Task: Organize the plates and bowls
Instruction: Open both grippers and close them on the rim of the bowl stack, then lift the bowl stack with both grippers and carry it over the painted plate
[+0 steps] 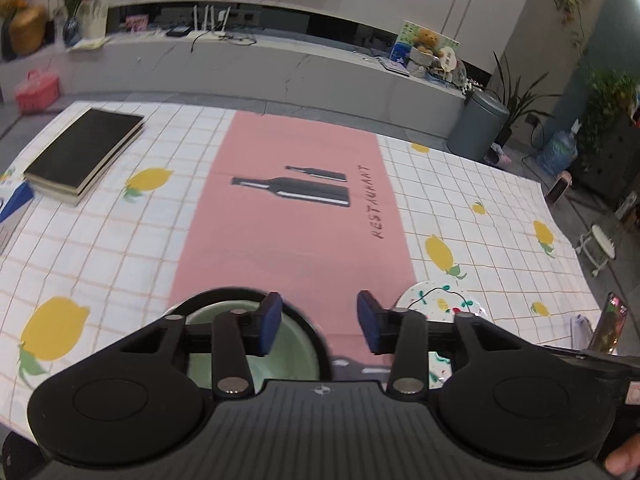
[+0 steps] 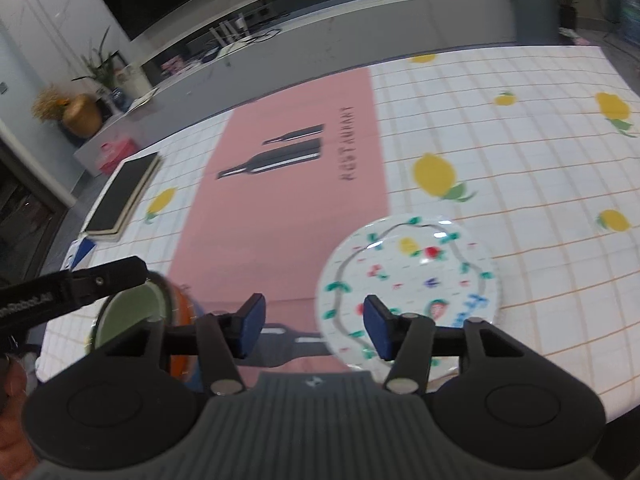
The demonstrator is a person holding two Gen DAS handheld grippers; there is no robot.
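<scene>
A bowl [image 1: 288, 344] with a dark rim and pale green inside sits at the table's near edge, under my left gripper's left finger. It also shows in the right wrist view [image 2: 132, 312], with an orange outer wall. A white plate [image 2: 408, 264] with a colourful fruit pattern lies to its right, partly under my right gripper's right finger; it also shows in the left wrist view [image 1: 436, 300]. My left gripper [image 1: 319, 326] is open and empty above the gap between bowl and plate. My right gripper [image 2: 314, 326] is open and empty over the plate's left edge.
A checked lemon tablecloth [image 1: 100, 240] with a pink centre panel [image 1: 296, 232] covers the table. A stack of dark books [image 1: 80, 156] lies at the far left. A phone [image 1: 610, 324] stands at the right edge. A grey bin [image 1: 476, 124] stands beyond the table.
</scene>
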